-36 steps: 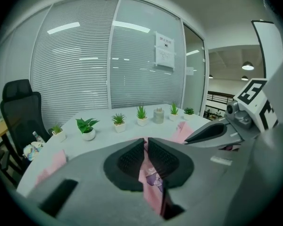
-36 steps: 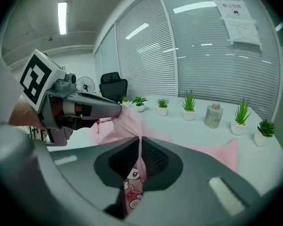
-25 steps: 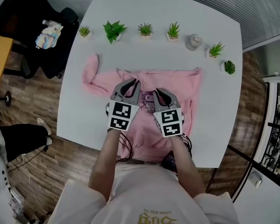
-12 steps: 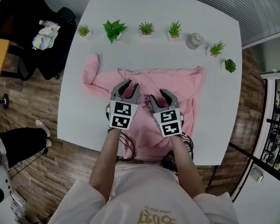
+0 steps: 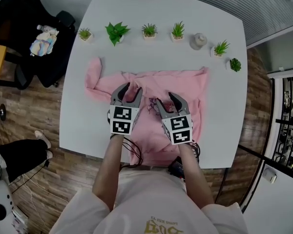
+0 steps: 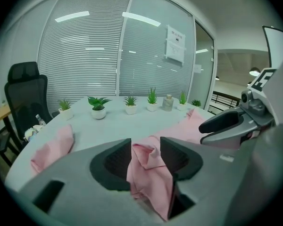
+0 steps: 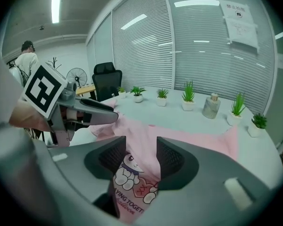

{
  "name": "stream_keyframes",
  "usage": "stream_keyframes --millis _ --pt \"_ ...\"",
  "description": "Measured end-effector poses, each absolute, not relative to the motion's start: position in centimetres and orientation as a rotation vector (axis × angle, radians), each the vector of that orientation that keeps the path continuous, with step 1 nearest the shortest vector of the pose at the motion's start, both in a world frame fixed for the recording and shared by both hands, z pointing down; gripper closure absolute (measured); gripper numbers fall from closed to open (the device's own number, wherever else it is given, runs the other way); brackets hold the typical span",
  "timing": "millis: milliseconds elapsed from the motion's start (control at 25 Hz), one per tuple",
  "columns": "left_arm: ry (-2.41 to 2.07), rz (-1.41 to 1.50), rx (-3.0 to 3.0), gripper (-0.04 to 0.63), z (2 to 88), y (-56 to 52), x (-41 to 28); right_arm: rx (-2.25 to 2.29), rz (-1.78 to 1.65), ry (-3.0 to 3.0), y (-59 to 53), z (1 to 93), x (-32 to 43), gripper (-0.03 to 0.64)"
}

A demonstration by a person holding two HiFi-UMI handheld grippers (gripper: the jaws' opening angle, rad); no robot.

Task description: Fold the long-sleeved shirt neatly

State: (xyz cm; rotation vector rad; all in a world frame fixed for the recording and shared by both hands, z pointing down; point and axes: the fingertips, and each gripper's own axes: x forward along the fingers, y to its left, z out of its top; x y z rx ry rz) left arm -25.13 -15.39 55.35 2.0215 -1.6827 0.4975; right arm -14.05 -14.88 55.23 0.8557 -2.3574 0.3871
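Soft pink long-sleeved shirt (image 5: 185,87) lies rumpled toward the desk's (image 5: 161,57) near edge. Fingers of the left gripper (image 5: 130,89), just opening, straddle a loose fold (image 6: 148,159) only its view shows; those of the right gripper (image 5: 164,99), opening too, stand apart over the cartoon print (image 7: 132,182)

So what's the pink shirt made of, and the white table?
The pink shirt looks like soft, matte cloth, maybe cotton: it wrinkles and bunches. The table looks hard, smooth and white, perhaps laminate; its top is flat and even, with no grain showing.
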Motion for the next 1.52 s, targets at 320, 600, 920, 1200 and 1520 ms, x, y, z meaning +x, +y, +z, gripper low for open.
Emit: stream_keyframes --millis 320,600,920,1200,1520 --pt "-1.765 0.35 1.978 0.385 51.9 -14.3 -26.3 0.894 0.409 -2.447 -14.0 50.9 -13.5 0.405" --pt "-1.845 0.265 1.925 0.382 49.6 -12.2 -25.8 0.862 0.459 -2.53 -12.3 48.7 -12.5 0.405" --pt "-1.943 0.257 1.912 0.387 46.2 -8.0 -25.0 0.837 0.521 -2.609 -9.2 46.0 -10.5 0.405" --pt "-2.011 0.259 1.876 0.391 43.9 -4.4 -26.1 0.807 0.589 -2.666 -7.1 43.8 -10.0 0.408" --pt "-2.04 0.316 1.825 0.407 44.2 -2.9 -30.6 0.753 0.691 -2.725 -6.6 42.8 -13.2 0.41"
